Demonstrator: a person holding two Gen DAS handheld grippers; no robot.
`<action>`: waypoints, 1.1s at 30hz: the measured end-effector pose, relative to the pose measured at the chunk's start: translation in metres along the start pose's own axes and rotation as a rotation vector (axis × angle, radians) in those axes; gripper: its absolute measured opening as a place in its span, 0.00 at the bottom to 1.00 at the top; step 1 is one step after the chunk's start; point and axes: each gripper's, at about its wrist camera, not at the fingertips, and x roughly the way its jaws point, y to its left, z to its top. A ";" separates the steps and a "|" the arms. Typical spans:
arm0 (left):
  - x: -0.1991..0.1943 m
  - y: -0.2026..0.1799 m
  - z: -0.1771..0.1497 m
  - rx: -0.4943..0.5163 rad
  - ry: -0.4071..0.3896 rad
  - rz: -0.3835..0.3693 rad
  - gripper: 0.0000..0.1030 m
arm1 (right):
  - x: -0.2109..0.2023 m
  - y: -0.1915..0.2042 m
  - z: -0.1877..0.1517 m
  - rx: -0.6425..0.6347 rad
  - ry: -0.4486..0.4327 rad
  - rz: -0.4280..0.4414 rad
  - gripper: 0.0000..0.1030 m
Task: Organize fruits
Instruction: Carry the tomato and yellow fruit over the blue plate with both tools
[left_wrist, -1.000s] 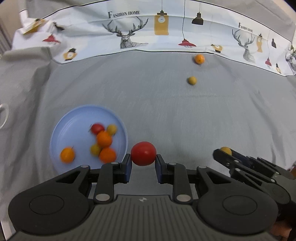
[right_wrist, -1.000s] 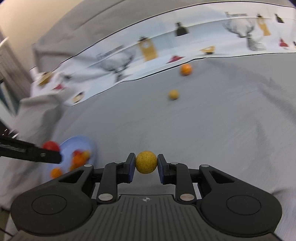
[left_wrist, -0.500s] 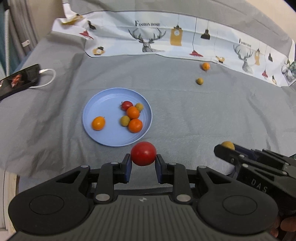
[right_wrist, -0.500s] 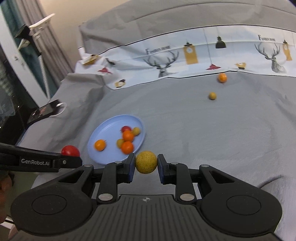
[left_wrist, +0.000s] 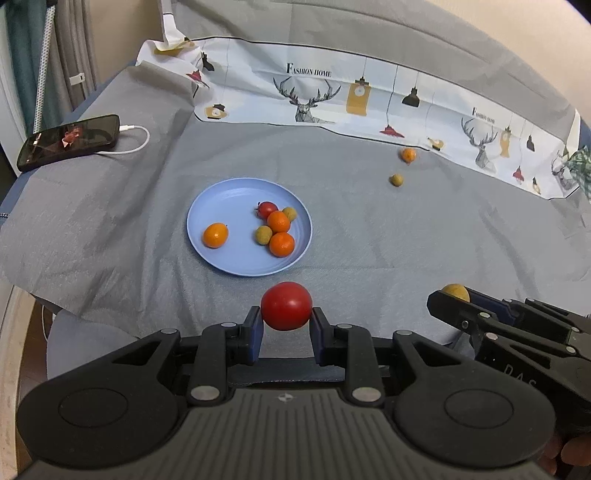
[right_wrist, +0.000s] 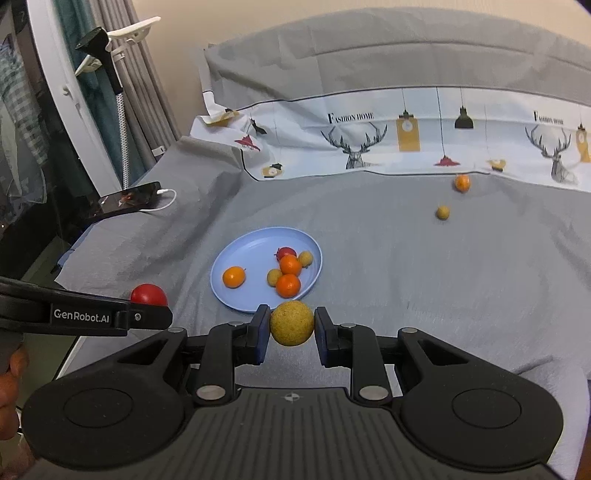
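Note:
My left gripper (left_wrist: 286, 326) is shut on a red tomato (left_wrist: 286, 305) and holds it above the near edge of the grey cloth, short of the blue plate (left_wrist: 218, 201). My right gripper (right_wrist: 291, 332) is shut on a yellow round fruit (right_wrist: 291, 322), just in front of the plate (right_wrist: 243, 243). The plate holds several fruits: oranges, small yellow ones and a red one. A loose orange (left_wrist: 408, 154) and a small yellow fruit (left_wrist: 396, 180) lie far right on the cloth. The right gripper (left_wrist: 448, 295) shows at the right of the left wrist view.
A phone (left_wrist: 70, 142) with a white cable lies at the far left of the cloth. A printed white cloth (left_wrist: 332, 96) runs along the back. The bed's near edge is just below the grippers. A curtain and stand (right_wrist: 110, 74) are at the left.
Both grippers have pulled back and up from the plate, still holding their fruits. The plate now sits farther away and more of the bed shows.

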 end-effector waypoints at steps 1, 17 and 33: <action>-0.001 0.000 0.000 0.000 -0.004 -0.003 0.29 | -0.002 0.001 0.000 -0.004 -0.002 -0.002 0.26; -0.007 0.014 -0.003 -0.035 -0.021 -0.019 0.29 | -0.008 0.010 0.001 -0.040 -0.005 -0.007 0.26; 0.010 0.031 0.011 -0.084 -0.002 0.014 0.29 | 0.013 0.013 0.007 -0.087 0.028 -0.007 0.26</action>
